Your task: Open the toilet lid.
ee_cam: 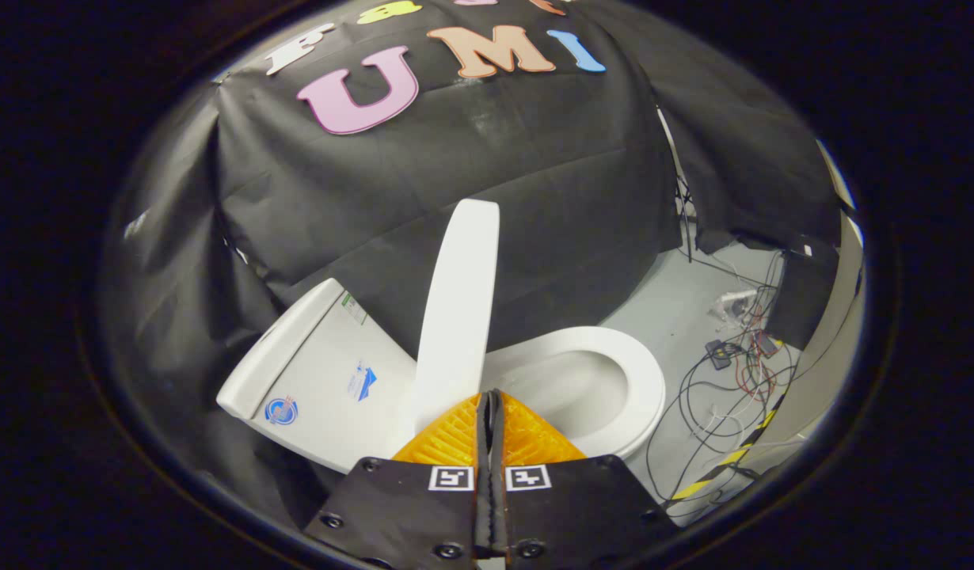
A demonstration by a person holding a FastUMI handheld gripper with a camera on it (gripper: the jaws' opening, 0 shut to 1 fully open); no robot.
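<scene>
Standing nearly upright, the lid (458,309) rises just ahead of the fingers (491,412), which are pressed together on nothing. Short of the tank (321,372), unsupported, it could drop back onto the seat (637,388) and bang.
</scene>
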